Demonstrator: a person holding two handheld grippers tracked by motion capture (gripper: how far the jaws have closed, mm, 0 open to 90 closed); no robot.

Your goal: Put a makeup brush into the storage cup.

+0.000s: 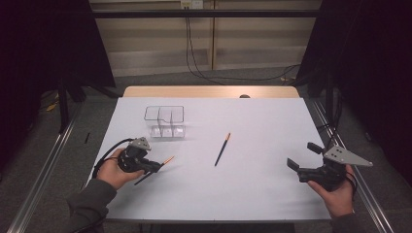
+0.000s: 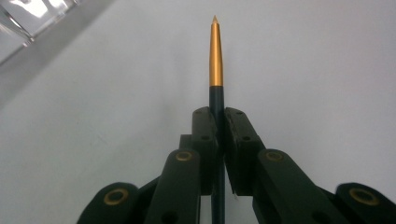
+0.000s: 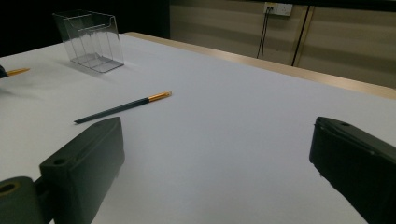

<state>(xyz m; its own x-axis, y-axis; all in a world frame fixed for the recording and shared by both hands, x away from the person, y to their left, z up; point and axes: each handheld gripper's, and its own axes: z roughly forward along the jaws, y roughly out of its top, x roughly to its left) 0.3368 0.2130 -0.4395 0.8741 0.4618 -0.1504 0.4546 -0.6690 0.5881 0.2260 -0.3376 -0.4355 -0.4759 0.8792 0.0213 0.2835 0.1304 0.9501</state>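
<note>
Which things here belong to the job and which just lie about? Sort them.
In the job:
pen held in the left hand-held gripper
second pen on the table
clear compartment holder
open right hand-held gripper

Lying about:
wall cables
wall socket

High view looks down on the table (image 1: pixel 272 184); claw views sit low, perhaps sharing the clear holder (image 3: pixel 91 42).
</note>
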